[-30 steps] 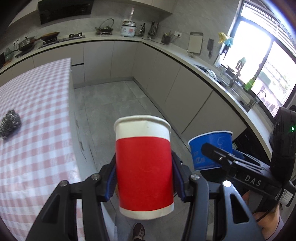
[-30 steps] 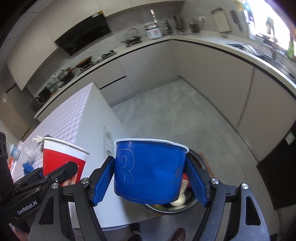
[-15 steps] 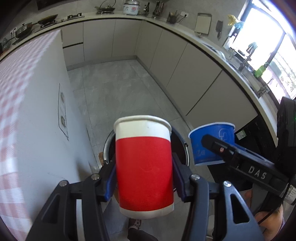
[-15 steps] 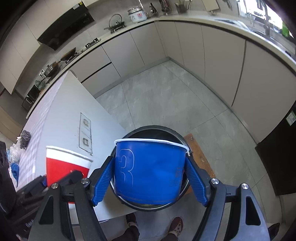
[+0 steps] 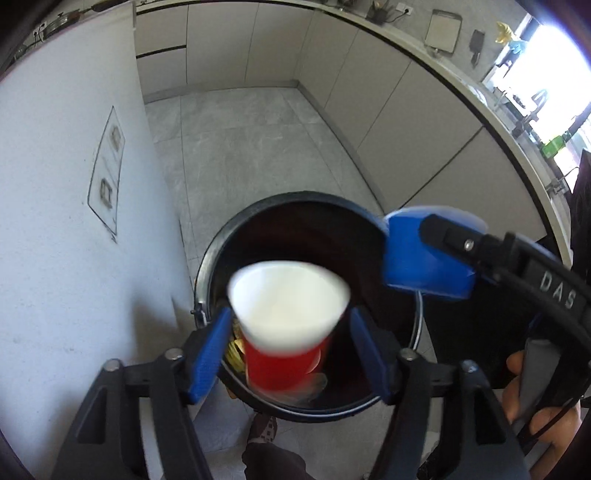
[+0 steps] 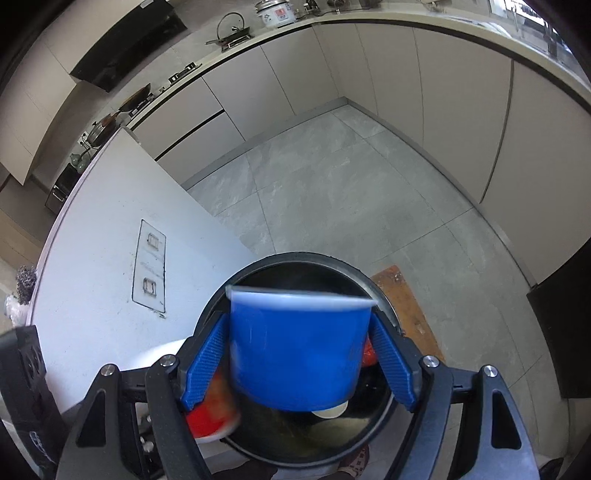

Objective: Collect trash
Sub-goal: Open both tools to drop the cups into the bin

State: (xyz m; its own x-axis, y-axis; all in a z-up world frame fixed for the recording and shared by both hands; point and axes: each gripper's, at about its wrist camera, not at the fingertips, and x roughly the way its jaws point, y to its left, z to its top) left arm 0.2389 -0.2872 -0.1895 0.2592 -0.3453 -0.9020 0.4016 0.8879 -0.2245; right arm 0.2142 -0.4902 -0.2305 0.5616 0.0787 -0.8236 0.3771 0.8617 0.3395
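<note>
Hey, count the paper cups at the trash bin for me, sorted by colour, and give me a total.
Red cup: 1
Blue cup: 1
Total: 2 cups, both over the open trash bin

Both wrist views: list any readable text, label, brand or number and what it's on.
"DAS": white letters on the black body of the right gripper, seen in the left wrist view.
Blue cup: any print is motion-blurred, unreadable.
Red cup: no text visible.
Framed outlets on the white island side: no readable marking.
Rice cooker on the counter: pattern too small to read.
</note>
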